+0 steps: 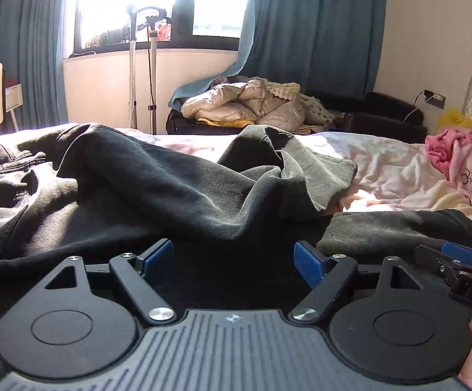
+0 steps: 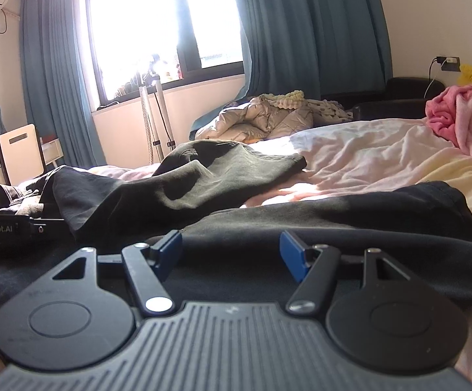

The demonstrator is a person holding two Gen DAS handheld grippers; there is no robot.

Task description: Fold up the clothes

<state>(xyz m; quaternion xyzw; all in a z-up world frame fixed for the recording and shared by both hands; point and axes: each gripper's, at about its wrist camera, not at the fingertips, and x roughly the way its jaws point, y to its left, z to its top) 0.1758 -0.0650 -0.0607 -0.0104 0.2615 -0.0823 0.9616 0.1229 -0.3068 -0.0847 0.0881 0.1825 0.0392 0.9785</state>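
Observation:
A dark grey garment (image 1: 157, 189) lies crumpled across the bed, one leg or sleeve end (image 1: 317, 176) raised in folds, and a jeans waistband shows at far left. My left gripper (image 1: 234, 259) hovers low over the dark cloth, open, with nothing between its blue pads (image 1: 161, 255). The right gripper (image 1: 457, 260) enters at the right edge of the left wrist view. In the right wrist view the same garment (image 2: 177, 182) spreads ahead. My right gripper (image 2: 231, 254) stands open just above its near dark part (image 2: 350, 215), gripping nothing. The left gripper (image 2: 7, 228) shows at the left edge.
The pale pink and white bed sheet (image 2: 366, 156) is rumpled to the right. A pink garment (image 2: 464, 120) lies at the far right. Beyond the bed, a dark sofa (image 1: 382, 110) holds a beige padded jacket (image 1: 245, 101). A stand (image 1: 151, 75) and blue curtains are at the window.

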